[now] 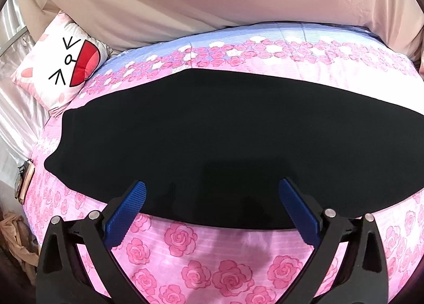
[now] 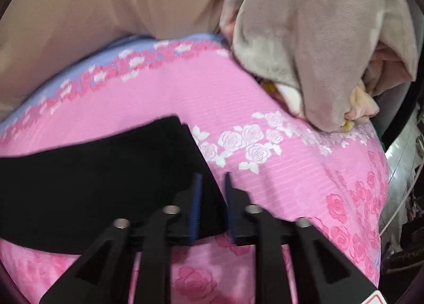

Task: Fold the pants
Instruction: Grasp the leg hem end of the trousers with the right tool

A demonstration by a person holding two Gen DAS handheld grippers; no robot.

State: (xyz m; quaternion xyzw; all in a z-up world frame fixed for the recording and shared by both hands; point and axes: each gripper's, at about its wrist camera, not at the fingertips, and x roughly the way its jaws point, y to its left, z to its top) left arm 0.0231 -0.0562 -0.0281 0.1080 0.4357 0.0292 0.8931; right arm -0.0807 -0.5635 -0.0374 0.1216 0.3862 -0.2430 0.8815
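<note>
Two tools, right tool (image 2: 212, 179) pinching pants (image 2: 106, 171) (corner)

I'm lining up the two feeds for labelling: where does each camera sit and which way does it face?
Left wrist: rides the left gripper, looking across the bed at the middle of the black pants, a cat-face pillow far left; its wide-open blue fingers show.
Right wrist: rides the right gripper, looking at the pants' end edge, a grey blanket beyond; its fingers are nearly shut around that edge.
Shared: pants, pink rose bedspread.
</note>
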